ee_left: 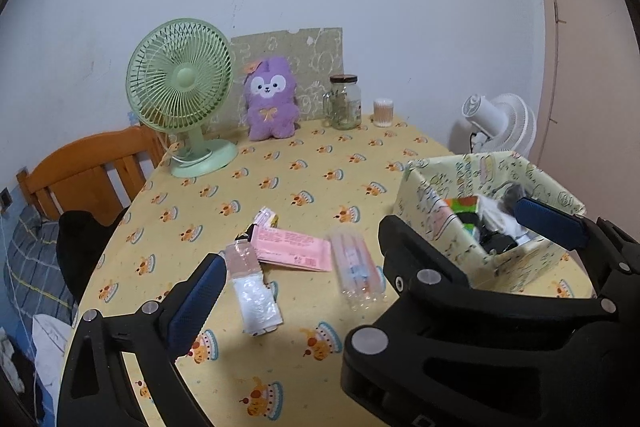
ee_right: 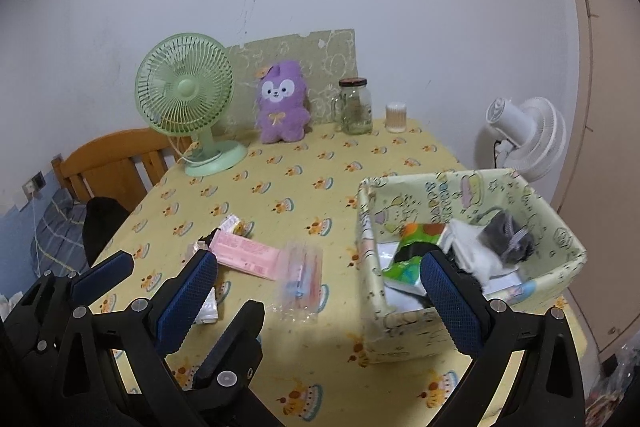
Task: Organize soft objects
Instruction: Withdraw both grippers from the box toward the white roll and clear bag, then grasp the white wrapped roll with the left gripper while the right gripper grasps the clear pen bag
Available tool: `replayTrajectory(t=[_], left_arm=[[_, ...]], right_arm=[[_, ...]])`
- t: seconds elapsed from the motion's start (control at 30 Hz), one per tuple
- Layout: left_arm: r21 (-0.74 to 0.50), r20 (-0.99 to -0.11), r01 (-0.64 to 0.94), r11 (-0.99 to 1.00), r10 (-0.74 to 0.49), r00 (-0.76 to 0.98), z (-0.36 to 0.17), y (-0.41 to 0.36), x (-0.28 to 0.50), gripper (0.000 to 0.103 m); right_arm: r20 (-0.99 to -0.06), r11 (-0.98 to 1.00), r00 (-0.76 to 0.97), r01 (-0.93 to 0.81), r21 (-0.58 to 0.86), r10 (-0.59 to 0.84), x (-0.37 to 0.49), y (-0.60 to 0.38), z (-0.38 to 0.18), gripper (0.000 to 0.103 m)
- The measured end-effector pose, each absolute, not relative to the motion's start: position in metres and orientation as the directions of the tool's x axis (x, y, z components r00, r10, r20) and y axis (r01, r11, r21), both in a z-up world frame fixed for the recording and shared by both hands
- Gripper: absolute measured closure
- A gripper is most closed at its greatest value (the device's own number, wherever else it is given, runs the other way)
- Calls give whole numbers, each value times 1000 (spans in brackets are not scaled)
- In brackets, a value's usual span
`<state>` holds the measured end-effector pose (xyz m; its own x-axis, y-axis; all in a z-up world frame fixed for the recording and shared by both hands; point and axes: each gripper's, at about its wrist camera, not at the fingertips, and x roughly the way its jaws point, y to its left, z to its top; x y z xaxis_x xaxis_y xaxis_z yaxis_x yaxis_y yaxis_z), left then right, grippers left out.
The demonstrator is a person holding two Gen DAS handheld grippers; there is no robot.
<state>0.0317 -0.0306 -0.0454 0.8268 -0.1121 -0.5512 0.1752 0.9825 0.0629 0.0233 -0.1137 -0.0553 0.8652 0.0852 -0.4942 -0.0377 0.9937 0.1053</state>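
Note:
On the yellow tablecloth lie a white soft packet (ee_left: 256,301) (ee_right: 208,307), a pink flat packet (ee_left: 292,247) (ee_right: 248,253) and a clear plastic pack (ee_left: 358,269) (ee_right: 300,277). A paper-covered box (ee_left: 480,259) (ee_right: 400,327) at the right holds cloths and packets. My left gripper (ee_left: 320,263) hovers open over the packets, its left pad beside the white packet and its right finger hidden. My right gripper (ee_right: 318,259) is open and empty, straddling the box's near left corner. Its fingers (ee_left: 548,223) cross in front of the left wrist view.
A purple plush (ee_left: 272,99) sits against the back wall between a green fan (ee_left: 180,83) and a glass jar (ee_left: 344,101). A cotton-swab tub (ee_left: 383,111) stands beside the jar. A white fan (ee_left: 500,123) is off the table's right; a wooden chair (ee_left: 80,175) is at the left.

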Motion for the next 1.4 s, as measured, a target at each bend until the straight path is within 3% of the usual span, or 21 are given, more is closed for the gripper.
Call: replayTrajectory(t=[0.13, 0.43, 0.8, 1.1, 1.4], left_arm=[[54, -556, 166, 985, -109, 824, -52, -23, 34, 3], [40, -600, 106, 994, -61, 798, -72, -2, 39, 3], [29, -661, 58, 998, -24, 750, -99, 15, 64, 3], [22, -704, 38, 999, -11, 710, -119, 23, 90, 11], [52, -725, 29, 998, 18, 688, -130, 23, 112, 27]], right_arm=[[-502, 995, 861, -45, 94, 86, 27, -106, -61, 3], [-552, 993, 825, -97, 71, 121, 39, -83, -81, 25], [-622, 990, 771, -128, 58, 136, 68, -66, -107, 36], [-677, 993, 727, -112, 45, 113, 96, -61, -125, 37], [-704, 997, 707, -65, 37, 72, 119, -63, -136, 37]])
